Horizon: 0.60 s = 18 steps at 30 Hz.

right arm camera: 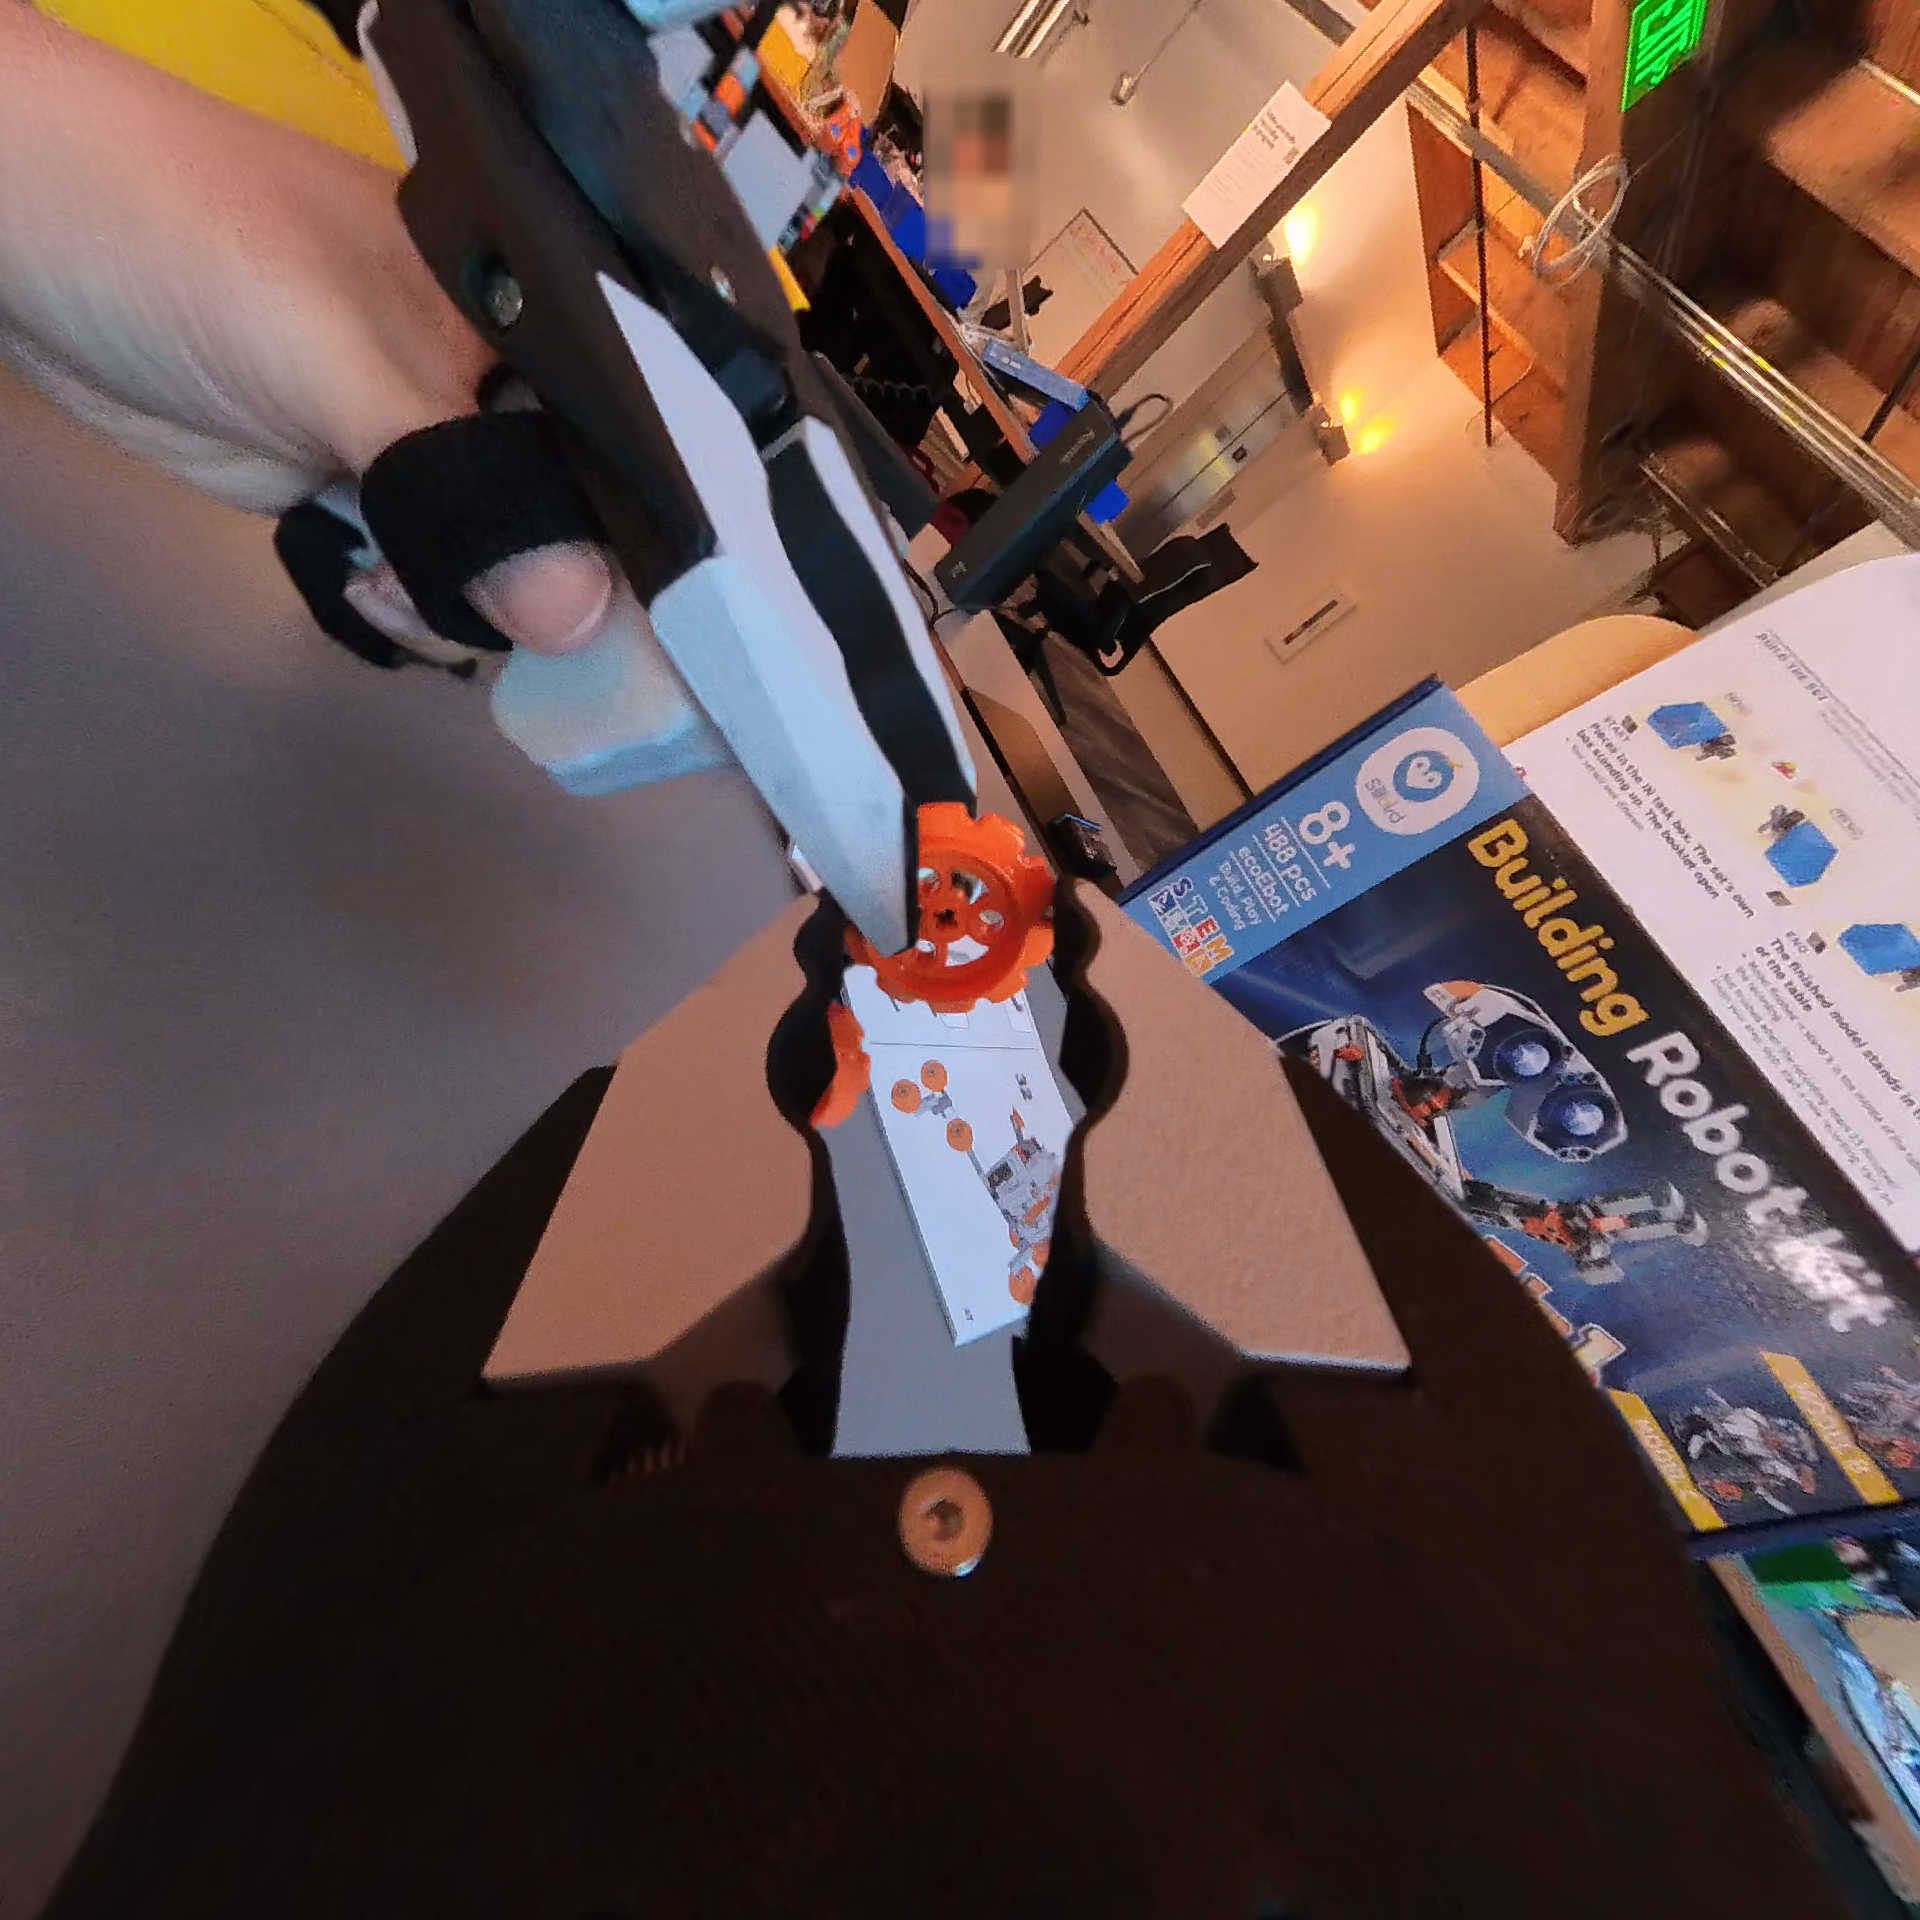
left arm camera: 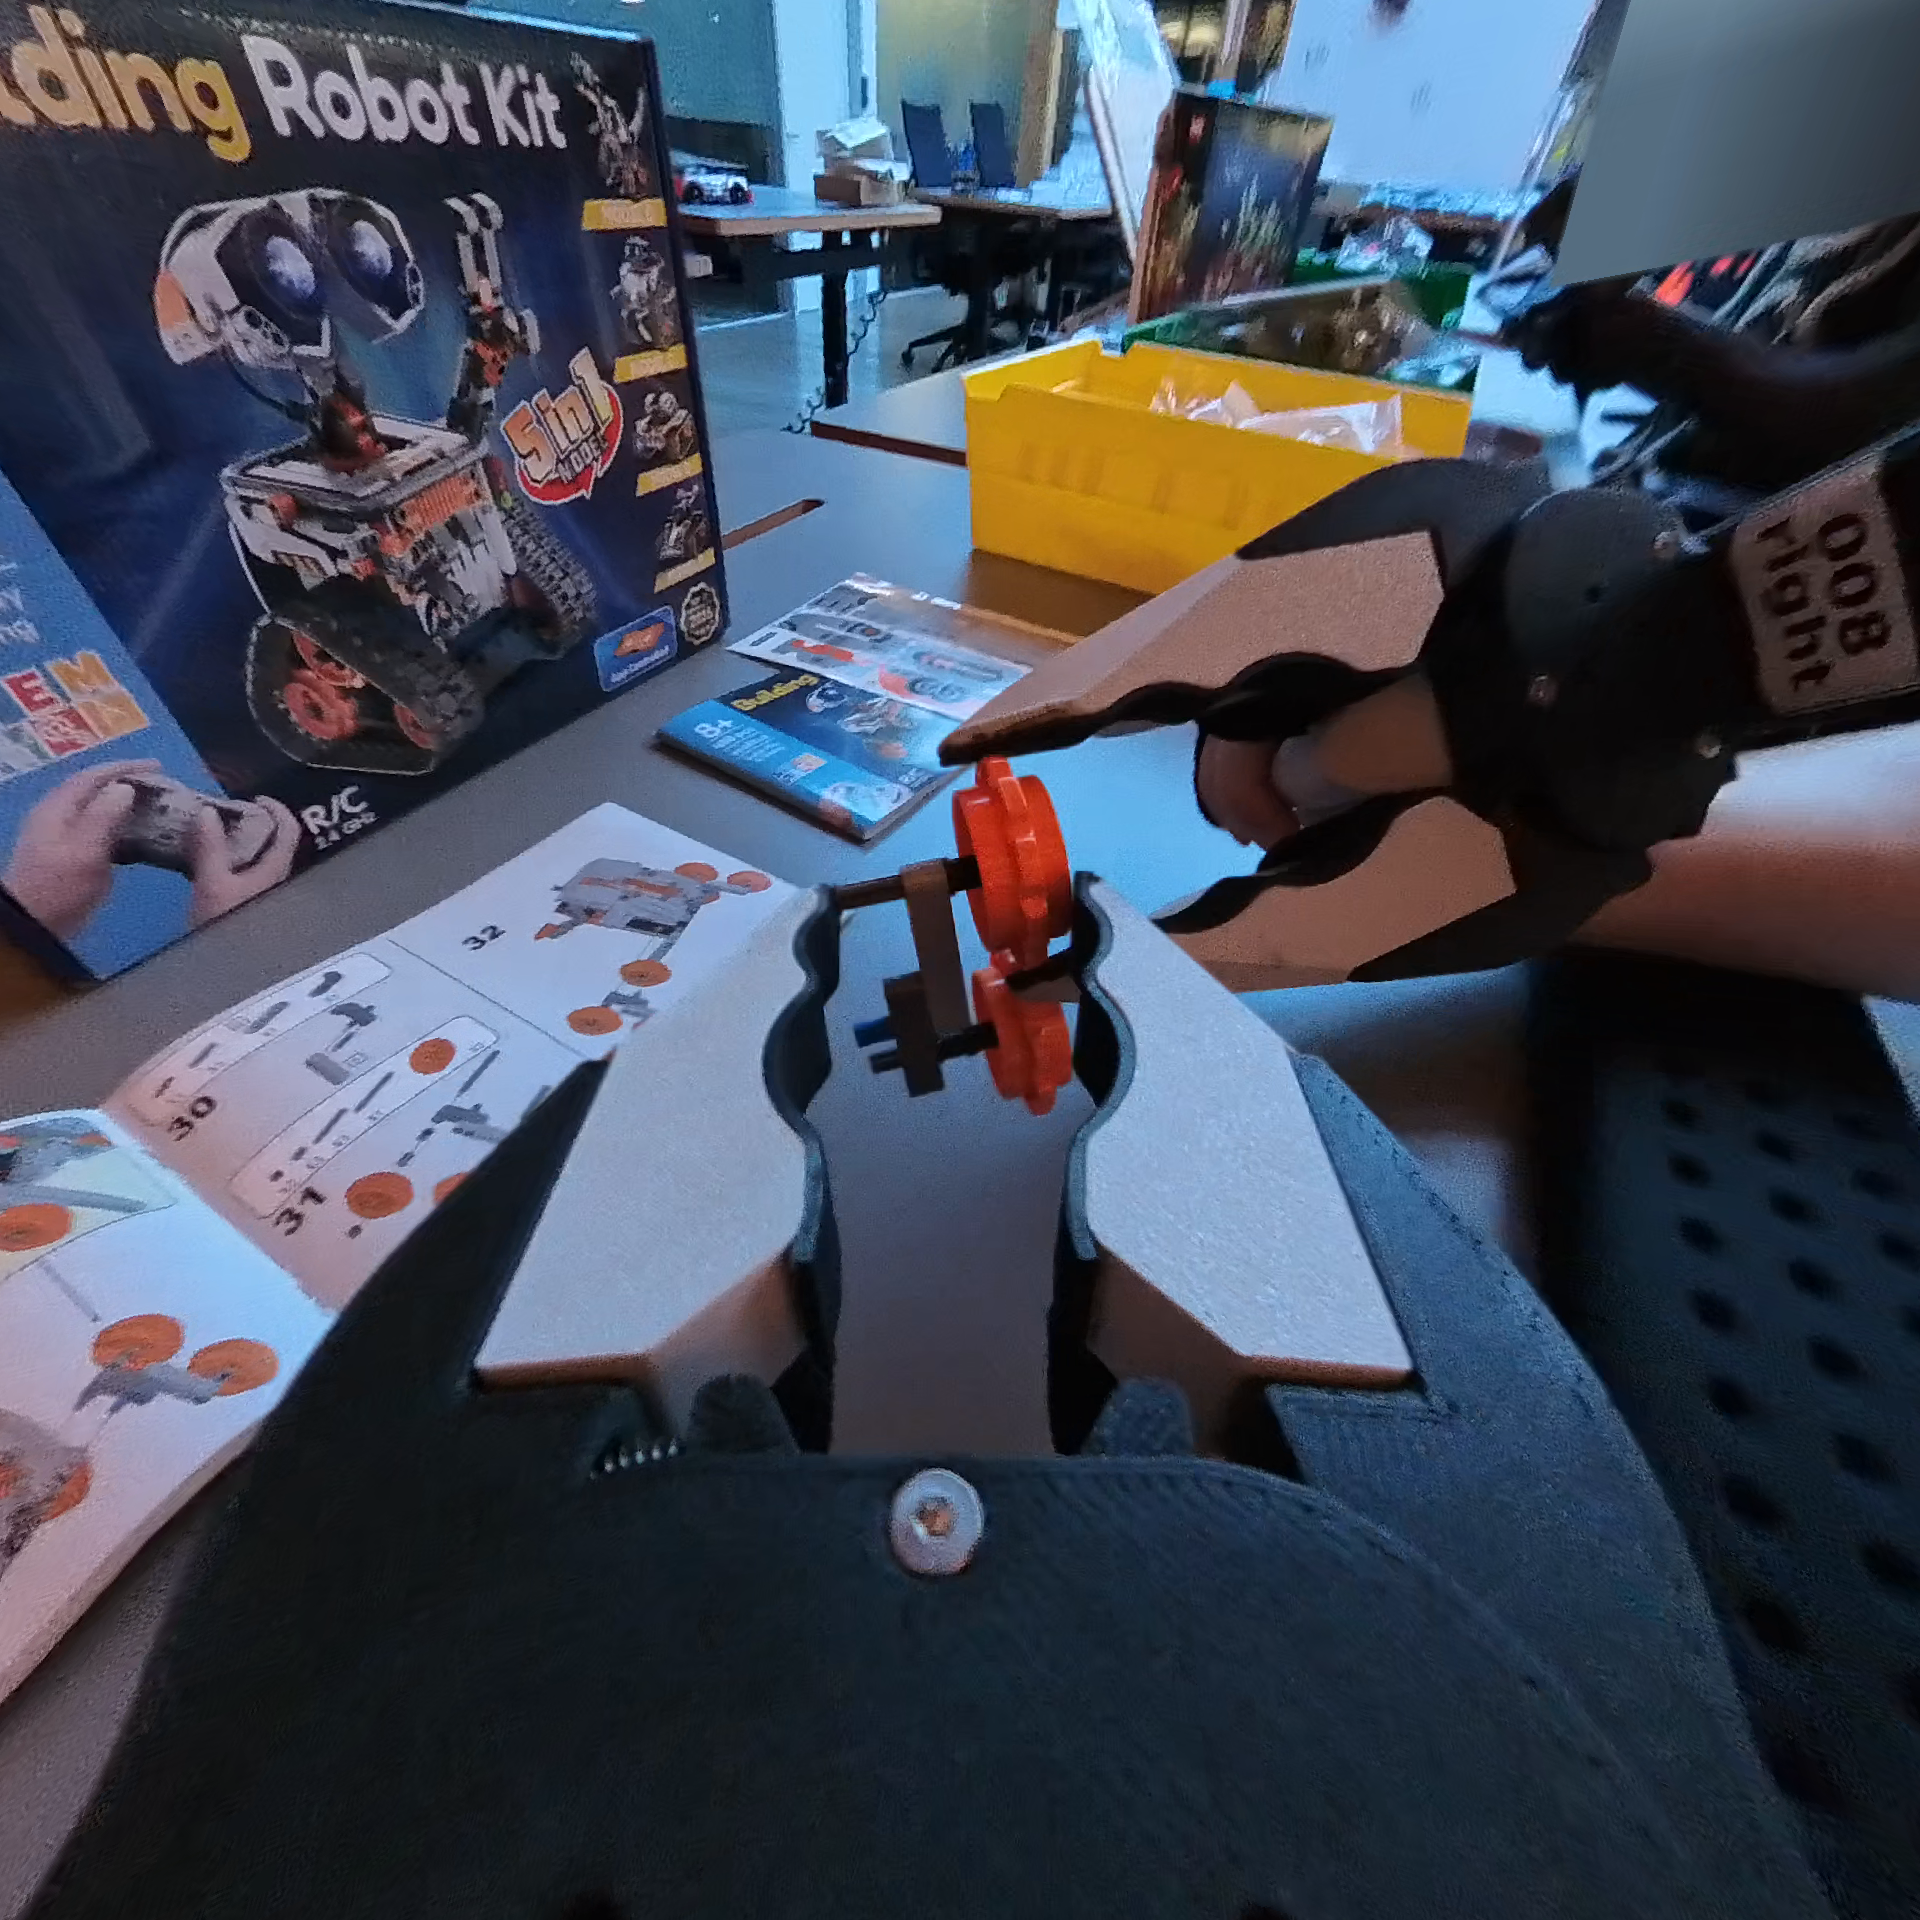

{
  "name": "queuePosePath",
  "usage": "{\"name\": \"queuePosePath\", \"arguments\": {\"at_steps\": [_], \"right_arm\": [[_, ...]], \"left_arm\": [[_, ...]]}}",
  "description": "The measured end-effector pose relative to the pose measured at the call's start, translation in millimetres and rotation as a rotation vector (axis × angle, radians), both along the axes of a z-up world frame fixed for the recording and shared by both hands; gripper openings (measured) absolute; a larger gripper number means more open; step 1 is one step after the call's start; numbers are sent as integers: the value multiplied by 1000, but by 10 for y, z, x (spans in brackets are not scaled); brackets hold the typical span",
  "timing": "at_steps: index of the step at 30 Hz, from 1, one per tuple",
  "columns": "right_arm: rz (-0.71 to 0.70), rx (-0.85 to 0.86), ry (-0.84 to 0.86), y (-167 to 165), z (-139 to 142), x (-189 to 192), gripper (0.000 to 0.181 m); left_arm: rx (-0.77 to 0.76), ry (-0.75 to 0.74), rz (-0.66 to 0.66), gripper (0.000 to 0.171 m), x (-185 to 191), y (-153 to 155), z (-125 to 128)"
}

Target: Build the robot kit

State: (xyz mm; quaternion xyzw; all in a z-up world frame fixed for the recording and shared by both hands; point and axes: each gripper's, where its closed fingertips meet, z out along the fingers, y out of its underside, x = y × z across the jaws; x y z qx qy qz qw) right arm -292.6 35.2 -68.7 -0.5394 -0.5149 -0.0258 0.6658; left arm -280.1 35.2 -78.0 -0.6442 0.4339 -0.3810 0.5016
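My left gripper point(left arm camera: 956, 899) is shut on a small assembly point(left arm camera: 930, 971): a brown beam with two orange toothed wheels on black axles, held above the table. The upper wheel point(left arm camera: 1013, 862) stands just past the fingertips, the lower wheel point(left arm camera: 1023, 1044) between them. My right gripper point(left arm camera: 1060, 831) comes in from the right, open, its upper finger just over the upper wheel's rim. In the right wrist view the upper wheel point(right arm camera: 956, 925) sits between my right gripper's point(right arm camera: 951, 909) tips, with the left gripper point(right arm camera: 920, 862) reaching in from the upper left.
An open instruction booklet point(left arm camera: 364, 1091) lies left on the grey table point(left arm camera: 852, 468). A robot kit box point(left arm camera: 343, 468) stands behind it. A small booklet point(left arm camera: 821, 748) and a printed sheet point(left arm camera: 894, 644) lie farther back. A yellow bin point(left arm camera: 1143, 478) stands back right. A black perforated surface point(left arm camera: 1714, 1247) is right.
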Motion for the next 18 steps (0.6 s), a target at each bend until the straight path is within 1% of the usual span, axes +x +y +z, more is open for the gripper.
{"name": "queuePosePath", "arguments": {"at_steps": [3,6,8,10,11,13,15,16,17,18], "right_arm": [[0,0,-6,-7,-11,-4,40],[9,-46,40,-1,14,-7,39],[49,-131,111,-21,21,13,40],[111,-253,232,-29,55,51,40],[158,-334,299,-46,74,70,40],[333,-512,441,-175,158,65,40],[528,-645,585,-325,345,92,40],[591,-691,646,-352,431,130,40],[661,-719,681,-396,502,162,40],[727,-766,676,-459,520,173,39]], "left_arm": [[-19,5,2,42,-12,4,-10],[-83,-59,-29,42,-35,1,46],[-173,-113,-87,42,-67,-21,80],[-245,-169,-157,41,-106,-54,137],[-269,-203,-193,40,-131,-72,182],[-315,-245,-271,39,-173,-132,246],[-354,-245,-351,37,-179,-229,250],[-361,-240,-388,35,-165,-289,244],[-361,-231,-418,34,-142,-349,232],[-356,-222,-436,34,-114,-395,221]]}}
